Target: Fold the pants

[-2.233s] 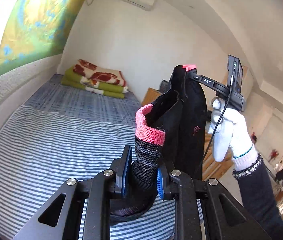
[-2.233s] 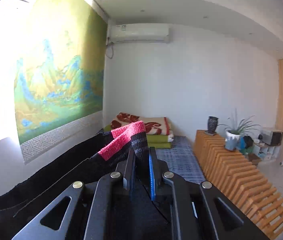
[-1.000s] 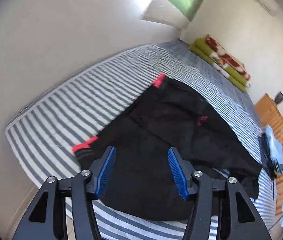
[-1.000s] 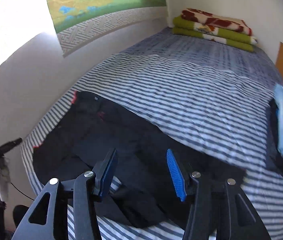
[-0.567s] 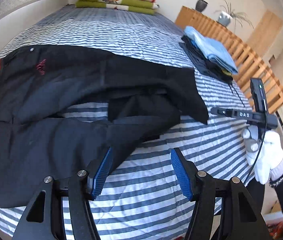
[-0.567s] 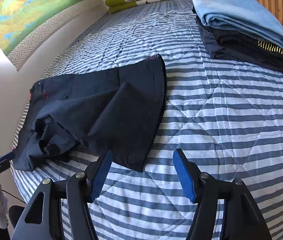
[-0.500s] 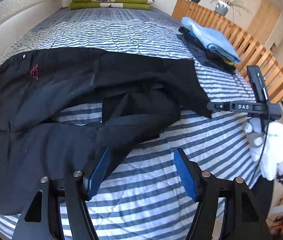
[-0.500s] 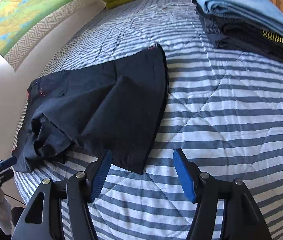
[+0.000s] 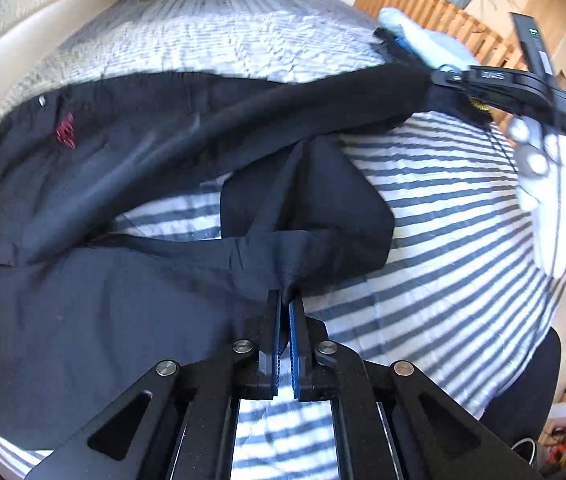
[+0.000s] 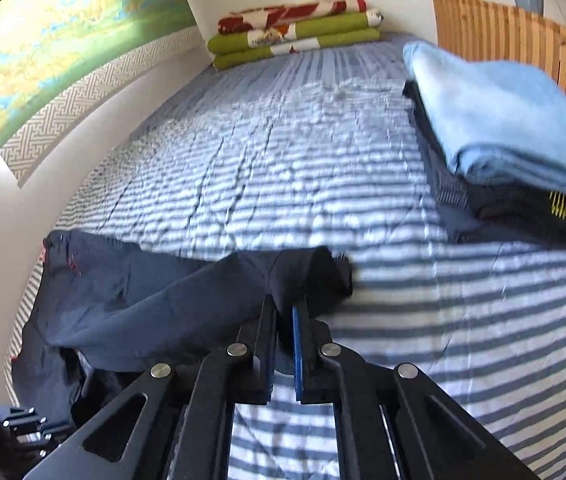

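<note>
Pants [image 9: 95,280] lie lengthwise across the striped bed [image 9: 423,280], waistband at the left, legs running right. The left gripper [image 9: 285,300] is clenched on one leg end, the right gripper [image 10: 283,308] on the other, apparently lifted. Folded clothes [image 10: 503,140] sit farther right, blankets [image 10: 295,36] behind.

pants [image 9: 131,152]: black, red logo | bedspread [image 9: 443,208]: blue-white stripes | folded towel [image 10: 499,120]: light blue
</note>
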Available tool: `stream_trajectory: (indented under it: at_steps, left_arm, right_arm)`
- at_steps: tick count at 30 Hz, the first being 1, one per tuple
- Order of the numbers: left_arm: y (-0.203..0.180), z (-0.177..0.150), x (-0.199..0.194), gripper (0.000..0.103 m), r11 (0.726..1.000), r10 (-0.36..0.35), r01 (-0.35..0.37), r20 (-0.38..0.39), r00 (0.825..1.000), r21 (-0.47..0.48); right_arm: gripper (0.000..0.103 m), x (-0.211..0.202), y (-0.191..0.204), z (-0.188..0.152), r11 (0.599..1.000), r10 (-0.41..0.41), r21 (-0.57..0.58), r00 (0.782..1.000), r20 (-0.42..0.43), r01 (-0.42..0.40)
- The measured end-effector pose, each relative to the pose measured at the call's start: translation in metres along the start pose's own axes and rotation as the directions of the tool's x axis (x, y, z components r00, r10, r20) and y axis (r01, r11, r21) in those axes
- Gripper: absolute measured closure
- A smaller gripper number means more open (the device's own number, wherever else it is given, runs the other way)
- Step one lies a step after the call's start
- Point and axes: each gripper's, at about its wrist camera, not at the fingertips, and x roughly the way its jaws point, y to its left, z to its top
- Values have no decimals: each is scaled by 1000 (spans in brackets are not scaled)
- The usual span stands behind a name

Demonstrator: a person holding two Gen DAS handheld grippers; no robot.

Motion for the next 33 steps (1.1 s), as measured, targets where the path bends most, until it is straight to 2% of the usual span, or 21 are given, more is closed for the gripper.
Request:
stream_trajectory:
  at_steps: [2,3,4,7,9,11,12,15,18,19,20,21,22,24,27,30,31,32,33]
  left_arm:
    - [-2,-5,-26,100,1000,9,-9,37,999,13]
    - [1,-5,-39,100,1000,-3,3,50,999,-1]
    - [6,-5,-52,100,1000,-15,16,64,998,-18]
    - [24,-3,-79,100,996,-45,53,109,993,-74]
    - [32,0,-92,100,994,-45,57,132,990,-90]
    - [33,0,-103,100,994,-31,47,151,988,-97]
    - [35,0,-106,100,993,-30,47,157,987,-106]
    - [44,2,-111,100,991,-29,50,162,986,-127]
    - [48,1,-120,100,990,-15,39,170,985,-139]
    - [50,0,-124,100,989,-14,40,173,985,-145]
    - [53,-1,-126,100,988,-15,42,175,984,-149]
    - [52,-4,-130,100,989,-8,34,179,984,-145]
    - [51,-5,-132,100,991,4,21,185,983,-135]
    - [53,-4,-139,100,992,6,19,201,980,-124]
    - [51,1,-142,100,992,-47,71,221,974,-101]
    - [29,12,-124,98,994,-85,98,213,973,-50]
    - [22,16,-112,91,993,-100,109,189,977,-41]
    - [15,19,-100,80,992,-115,123,158,981,-36]
    - [10,20,-91,76,990,-125,133,148,981,-40]
  right_arm:
    - [80,-10,4,6,1000,-26,-3,999,18,26]
    - [60,-16,5,5,1000,1,-1,1000,13,-1]
    - [51,-23,6,-1,999,52,3,998,23,-52]
    - [51,-45,22,-34,976,213,-46,977,-3,-213]
    - [51,-54,44,-68,937,331,-100,942,-48,-334]
    - [42,-55,72,-97,904,378,-175,920,-104,-391]
    - [38,-53,89,-110,893,368,-226,921,-128,-389]
    - [37,-39,141,-134,872,274,-390,955,-111,-296]
    - [37,-16,175,-140,854,223,-462,971,-91,-239]
    - [39,-10,183,-139,856,183,-481,982,-57,-187]
    - [46,-6,186,-136,862,157,-482,987,-38,-155]
    - [80,-3,186,-133,864,181,-465,981,-69,-192]
    - [100,-3,186,-129,863,210,-443,970,-125,-244]
    - [100,-21,182,-126,849,233,-442,956,-177,-289]
    - [100,-73,165,-125,766,321,-491,909,-267,-415]
    - [100,-134,144,-124,691,378,-518,862,-337,-505]
    - [98,-149,137,-125,672,392,-519,848,-357,-528]
    - [96,-161,130,-126,666,389,-518,843,-372,-536]
    - [88,-171,119,-128,676,374,-514,846,-379,-529]
